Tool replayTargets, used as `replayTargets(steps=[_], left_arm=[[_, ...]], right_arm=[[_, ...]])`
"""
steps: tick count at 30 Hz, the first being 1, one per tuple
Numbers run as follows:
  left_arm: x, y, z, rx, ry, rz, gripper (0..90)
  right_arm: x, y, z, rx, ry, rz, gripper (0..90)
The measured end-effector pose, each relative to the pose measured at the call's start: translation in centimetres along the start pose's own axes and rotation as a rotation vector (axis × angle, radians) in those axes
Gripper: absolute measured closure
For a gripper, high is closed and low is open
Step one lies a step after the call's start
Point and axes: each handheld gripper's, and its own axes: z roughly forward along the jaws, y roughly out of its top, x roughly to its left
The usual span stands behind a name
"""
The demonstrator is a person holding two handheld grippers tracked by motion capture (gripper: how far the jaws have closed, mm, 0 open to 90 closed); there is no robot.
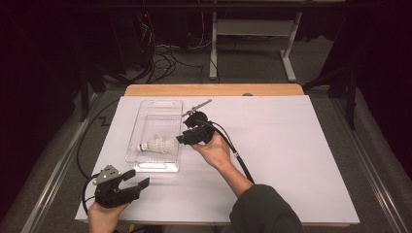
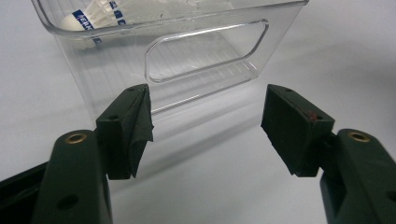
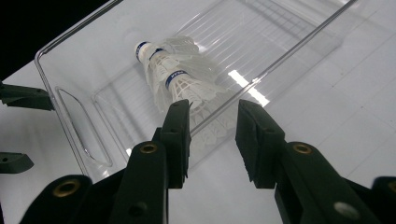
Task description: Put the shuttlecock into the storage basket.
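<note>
A clear plastic bin [image 1: 160, 104] lies lengthwise on the white table. Inside it lie white shuttlecocks [image 1: 158, 144] with blue bands, seemingly two nested, corks pointing left. My right gripper [image 1: 180, 139] hovers at the bin's right rim and points into it. In the right gripper view this gripper [image 3: 212, 126] has its jaws apart with no pad pressing on anything. The shuttlecocks [image 3: 177, 74] lie just beyond its tips, in the bin [image 3: 289, 42]. My left gripper [image 1: 138, 178] rests open near the table's front left corner. It [image 2: 208, 123] faces the bin's near end wall [image 2: 205, 56] with its handle cutout.
The white tabletop [image 1: 291, 160] stretches wide to the right of the bin. A wooden edge [image 1: 214, 90] runs along the far side. The right gripper's cable [image 1: 238, 158] trails across the table toward the person. Beyond the table, cables and a desk frame [image 1: 252, 29] sit on the floor.
</note>
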Motion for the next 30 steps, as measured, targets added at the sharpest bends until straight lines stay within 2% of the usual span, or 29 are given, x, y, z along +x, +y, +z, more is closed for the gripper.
replayTargets(steps=[3, 17, 19, 30], left_arm=[[0.0, 0.0, 0.0, 0.000, 0.000, 0.000, 34.1], [0.0, 0.0, 0.0, 0.002, 0.001, 0.000, 34.1], [0.0, 0.0, 0.0, 0.002, 0.002, 0.001, 34.1], [0.0, 0.0, 0.0, 0.003, 0.001, 0.001, 34.0]], right_arm=[[-0.2, -0.1, -0.1, -0.003, -0.002, -0.011, 65.8], [-1.2, -1.2, -0.6, 0.010, -0.010, 0.011, 62.7], [-1.4, -1.4, -0.8, 0.010, -0.016, 0.027, 61.0], [-2.1, -2.3, -1.4, -0.002, -0.038, 0.032, 53.6]])
